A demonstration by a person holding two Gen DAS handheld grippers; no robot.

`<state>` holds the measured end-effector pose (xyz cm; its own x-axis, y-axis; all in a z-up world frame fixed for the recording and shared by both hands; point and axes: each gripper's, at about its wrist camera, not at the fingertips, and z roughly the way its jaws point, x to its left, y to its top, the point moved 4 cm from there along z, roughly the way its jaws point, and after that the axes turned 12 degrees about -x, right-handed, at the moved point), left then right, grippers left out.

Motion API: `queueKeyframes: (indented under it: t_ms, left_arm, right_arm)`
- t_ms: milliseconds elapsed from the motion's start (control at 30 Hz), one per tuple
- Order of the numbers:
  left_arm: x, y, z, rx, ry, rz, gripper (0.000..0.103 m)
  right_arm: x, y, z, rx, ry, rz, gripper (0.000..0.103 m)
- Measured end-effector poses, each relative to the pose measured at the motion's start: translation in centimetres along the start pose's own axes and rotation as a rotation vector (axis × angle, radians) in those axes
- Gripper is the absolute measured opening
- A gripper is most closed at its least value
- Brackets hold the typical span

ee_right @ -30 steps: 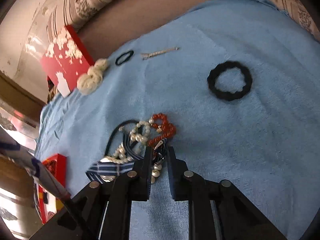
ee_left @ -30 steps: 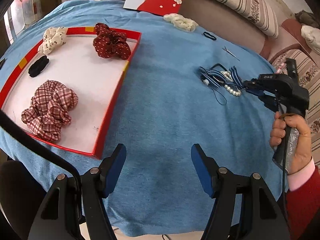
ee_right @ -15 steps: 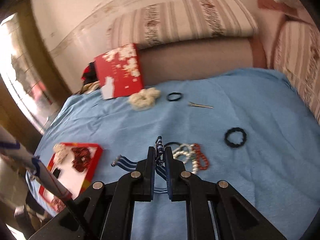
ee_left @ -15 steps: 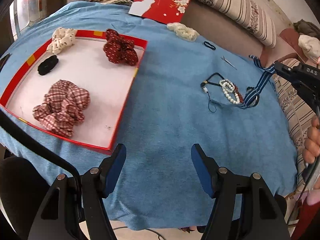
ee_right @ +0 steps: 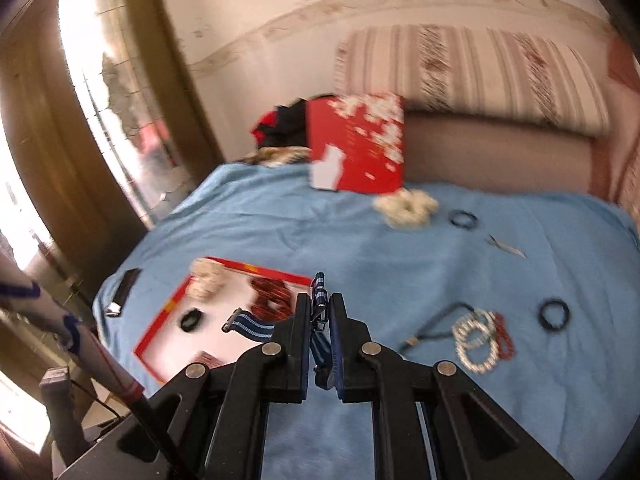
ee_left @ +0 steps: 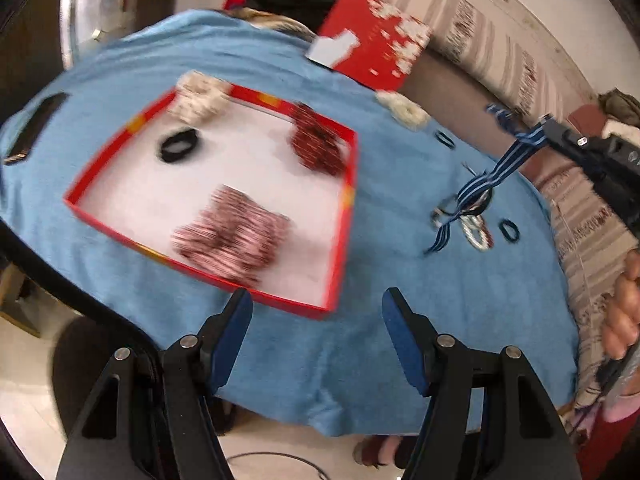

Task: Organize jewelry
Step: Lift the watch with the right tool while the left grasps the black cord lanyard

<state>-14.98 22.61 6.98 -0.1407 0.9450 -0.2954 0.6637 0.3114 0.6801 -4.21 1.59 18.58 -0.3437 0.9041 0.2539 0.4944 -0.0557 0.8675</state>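
Observation:
My right gripper (ee_right: 319,305) is shut on a blue-and-white striped ribbon band (ee_right: 248,326) and holds it in the air above the blue cloth; from the left wrist view the band (ee_left: 486,178) hangs from the right gripper (ee_left: 550,130). The red-rimmed white tray (ee_left: 348,200) holds a plaid scrunchie (ee_left: 232,236), a dark red scrunchie (ee_left: 318,144), a cream scrunchie (ee_left: 200,96) and a black hair tie (ee_left: 178,148). Pearl and red bead bracelets (ee_right: 482,338) lie on the cloth with a black cord (ee_right: 434,322). My left gripper (ee_left: 316,332) is open and empty near the tray's front corner.
A black hair tie (ee_right: 554,314), a thin black ring (ee_right: 463,219), a hair clip (ee_right: 506,245) and a cream scrunchie (ee_right: 406,206) lie on the blue cloth (ee_right: 320,232). A red box lid (ee_right: 358,148) leans at the back. A dark flat object (ee_right: 124,290) lies left of the tray.
My right gripper has lifted the striped band higher, clear of the bracelets, and swung toward the tray. The left gripper has pulled back and up; the view is blurred by motion.

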Motion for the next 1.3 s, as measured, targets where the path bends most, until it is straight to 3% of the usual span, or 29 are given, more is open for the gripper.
queueKeyframes:
  t_ms: [133, 200, 400, 500, 667, 933, 967, 1000, 1033, 1100, 1300]
  left_arm:
    - [1.5, 1.0, -0.3, -0.034, 0.032, 0.029, 0.066]
    - [1.3, 1.6, 0.0, -0.034, 0.01, 0.039, 0.066]
    - [-3.0, 2.5, 2.6, -0.031, -0.047, 0.145, 0.066]
    - [-6.3, 2.3, 5.2, -0.017, -0.079, 0.221, 0.066]
    - [-13.5, 1.3, 12.1, 0.077, -0.183, 0.353, 0.066]
    - [-20.8, 0.5, 21.6, 0.176, -0.193, 0.454, 0.065]
    - [-21.3, 0.4, 22.0, 0.181, -0.19, 0.472, 0.061]
    - [-21.5, 0.3, 22.4, 0.189, -0.192, 0.49, 0.037]
    - [-21.9, -0.1, 22.9, 0.209, -0.188, 0.51, 0.006]
    - [-21.9, -0.2, 23.1, 0.212, -0.17, 0.52, 0.007]
    - [-19.8, 2.8, 18.6, 0.192, -0.255, 0.398, 0.007]
  right_arm:
    - [1.9, 1.8, -0.1, -0.026, 0.032, -0.019, 0.01]
    - [1.8, 2.5, -0.5, -0.04, 0.03, -0.012, 0.01]
    - [-2.5, 3.8, -4.9, -0.109, -0.072, 0.005, 0.01]
    - [-6.0, 3.8, -6.9, -0.129, -0.147, 0.019, 0.01]
    - [-11.7, 2.3, -8.8, -0.115, -0.238, 0.078, 0.01]
    - [-17.4, -0.2, -9.7, -0.094, -0.277, 0.182, 0.01]
    - [-17.8, -0.4, -9.6, -0.091, -0.278, 0.188, 0.01]
    - [-18.1, -0.6, -9.4, -0.089, -0.279, 0.193, 0.01]
    - [-18.2, -0.7, -9.4, -0.088, -0.28, 0.197, 0.01]
    - [-18.4, -0.8, -9.0, -0.084, -0.277, 0.205, 0.01]
    - [-16.1, 0.1, -8.5, -0.091, -0.248, 0.181, 0.01]
